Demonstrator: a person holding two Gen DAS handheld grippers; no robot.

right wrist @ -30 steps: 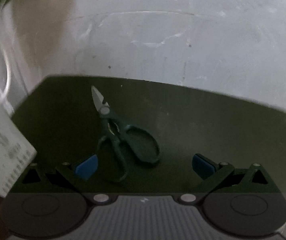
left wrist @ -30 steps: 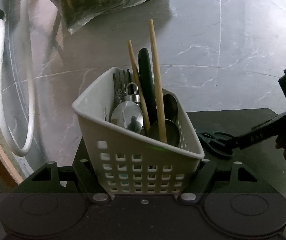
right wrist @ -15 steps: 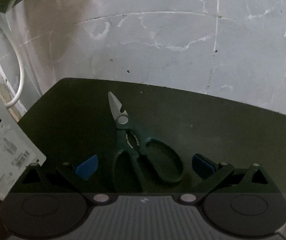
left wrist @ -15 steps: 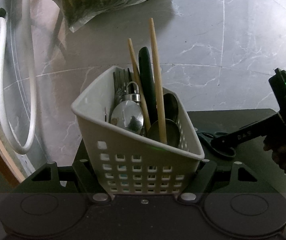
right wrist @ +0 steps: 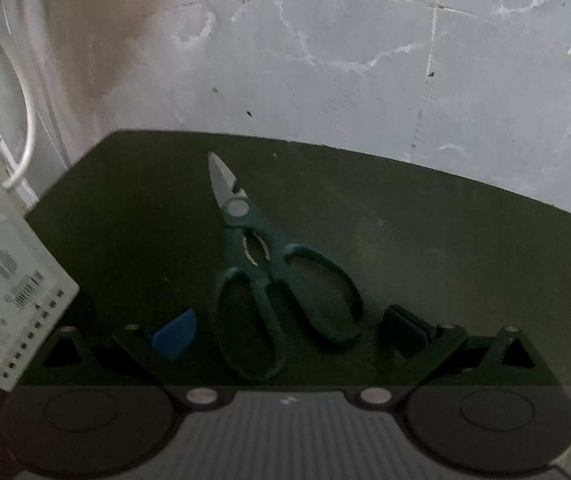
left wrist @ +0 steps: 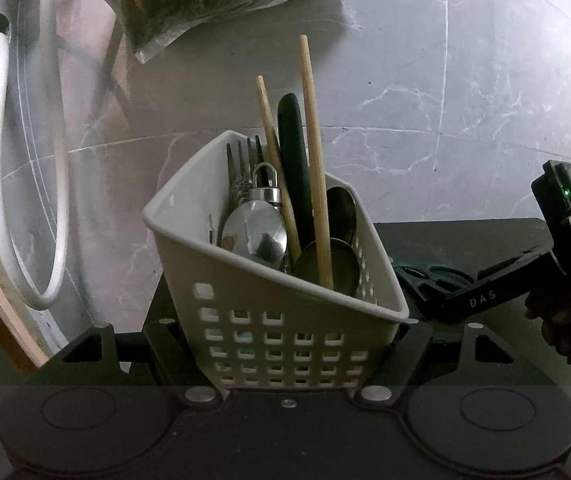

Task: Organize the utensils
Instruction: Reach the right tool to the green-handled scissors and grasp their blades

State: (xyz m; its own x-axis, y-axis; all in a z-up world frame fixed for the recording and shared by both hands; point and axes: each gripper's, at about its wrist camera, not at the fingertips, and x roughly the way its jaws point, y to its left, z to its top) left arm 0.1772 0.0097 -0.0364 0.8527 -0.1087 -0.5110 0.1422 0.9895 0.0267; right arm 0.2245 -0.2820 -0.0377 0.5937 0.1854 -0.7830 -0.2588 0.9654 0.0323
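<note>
Here the white utensil basket [left wrist: 285,312] is clamped by the left gripper [left wrist: 285,344], while the scissors [right wrist: 281,276] are straddled, untouched, by the wide-spread right gripper [right wrist: 289,332].

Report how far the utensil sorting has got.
Done: the chopsticks, fork and spoons stand in the white caddy, which the left gripper clamps. In hand: the right gripper, open, straddles the scissors' handles on the dark mat. Left: grip the scissors and drop them into the caddy.
</note>
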